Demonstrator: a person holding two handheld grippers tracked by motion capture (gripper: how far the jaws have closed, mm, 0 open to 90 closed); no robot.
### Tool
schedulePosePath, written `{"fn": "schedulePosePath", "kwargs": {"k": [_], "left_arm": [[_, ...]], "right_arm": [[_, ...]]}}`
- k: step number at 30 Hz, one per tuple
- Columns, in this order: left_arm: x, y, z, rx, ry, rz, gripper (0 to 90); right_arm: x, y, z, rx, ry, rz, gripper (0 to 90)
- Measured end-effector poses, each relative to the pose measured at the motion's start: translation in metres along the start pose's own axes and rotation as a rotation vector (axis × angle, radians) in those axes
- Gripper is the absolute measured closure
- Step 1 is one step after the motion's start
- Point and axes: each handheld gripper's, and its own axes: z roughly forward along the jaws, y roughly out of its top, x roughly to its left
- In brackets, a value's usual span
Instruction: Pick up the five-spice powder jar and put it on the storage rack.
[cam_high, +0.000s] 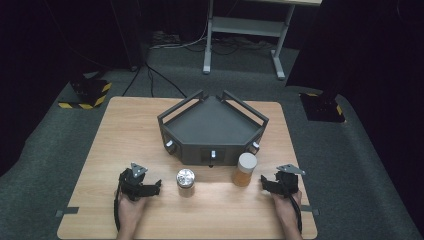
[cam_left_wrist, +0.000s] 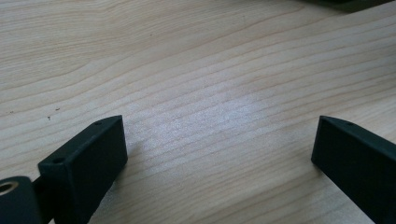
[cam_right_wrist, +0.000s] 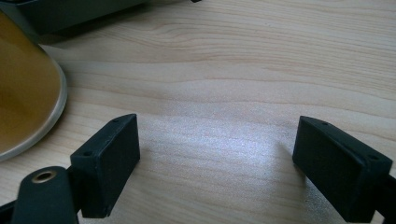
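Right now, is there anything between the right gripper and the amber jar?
Nothing visible. The right gripper rests on the table just right of the amber jar, jaws open, with bare wood between them. The silver-lidded jar stands on the jar's far side.

Two jars (cam_high: 185, 180) (apart) before rack (cam_high: 212, 125)

This looks like a lab or recording studio set up for test work. A small wooden table (cam_high: 125, 145) stands on grey carpet (cam_high: 350, 165) ringed by black curtains (cam_high: 60, 35). Yellow-and-black hazard-striped stand bases (cam_high: 87, 95) sit at the left and right, cables (cam_high: 165, 80) trail across the floor, and a grey metal desk frame (cam_high: 245, 30) stands at the top centre.
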Motion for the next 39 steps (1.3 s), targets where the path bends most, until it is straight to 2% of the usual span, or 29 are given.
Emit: {"fn": "schedulePosePath", "kwargs": {"k": [22, 37, 39], "left_arm": [[0.0000, -0.0002, -0.0001, -0.002, 0.001, -0.004, 4.0], [-0.0008, 0.0060, 0.0037, 0.015, 0.000, -0.005, 0.2], [0.0010, 0.0075, 0.0026, 0.019, -0.017, -0.009, 0.2]], "right_arm": [[0.0000, 0.0000, 0.0000, 0.000, 0.000, 0.000, 14.7], [-0.0002, 0.0003, 0.0001, 0.001, 0.001, 0.000, 14.4], [-0.0001, 0.0003, 0.0001, 0.001, 0.001, 0.000, 14.4]]}}
